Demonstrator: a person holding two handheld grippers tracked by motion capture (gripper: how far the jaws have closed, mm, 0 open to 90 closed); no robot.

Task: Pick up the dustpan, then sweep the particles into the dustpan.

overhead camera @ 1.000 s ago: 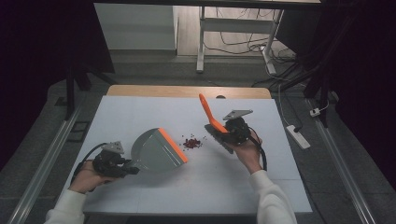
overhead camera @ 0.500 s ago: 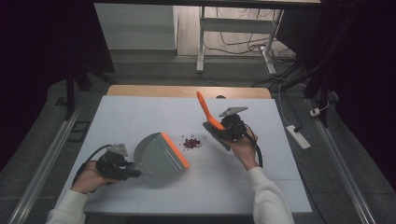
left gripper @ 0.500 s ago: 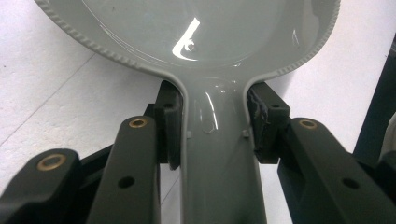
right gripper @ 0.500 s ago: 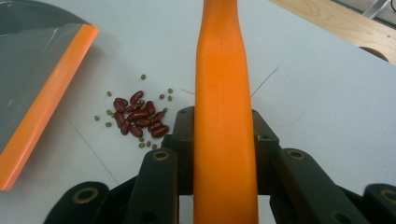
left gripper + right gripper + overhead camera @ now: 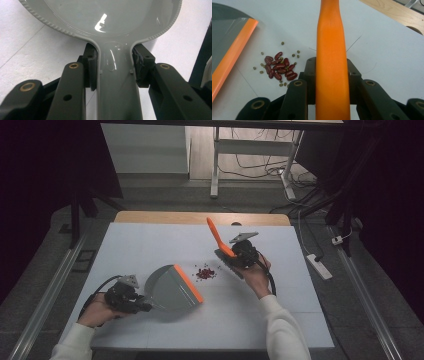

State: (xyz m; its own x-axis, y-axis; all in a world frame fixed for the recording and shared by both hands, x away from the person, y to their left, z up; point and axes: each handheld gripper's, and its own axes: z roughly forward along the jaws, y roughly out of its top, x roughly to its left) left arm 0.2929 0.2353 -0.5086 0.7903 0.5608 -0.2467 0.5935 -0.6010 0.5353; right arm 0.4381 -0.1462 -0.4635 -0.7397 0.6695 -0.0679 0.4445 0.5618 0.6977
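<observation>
Near the middle of the tabletop [image 5: 150,245] lies a small heap of red beans [image 5: 204,273] with a few tiny green ones scattered round it. Just to its left sits the dustpan [image 5: 172,287], its orange lip turned toward the heap but not touching it. The left gripper [image 5: 131,300] is clamped on the grey handle of the pan, both pads pressed against its neck, toward the tabletop's near-left corner. Right of the beans, the right gripper [image 5: 231,257] is closed on the orange brush [image 5: 217,236], whose handle sticks up and away toward the far edge; its bristles cannot be seen.

The step looks like sweeping the beans into the pan. To do it well, the pan's lip should lie flat on the tabletop and close against the heap, so nothing slips beneath. The brush should come down on the far-right side of the beans and draw toward the lip in one short, gentle stroke. Round beans roll easily, so a hard flick would likely scatter them; the green strays need a second pass.
</observation>
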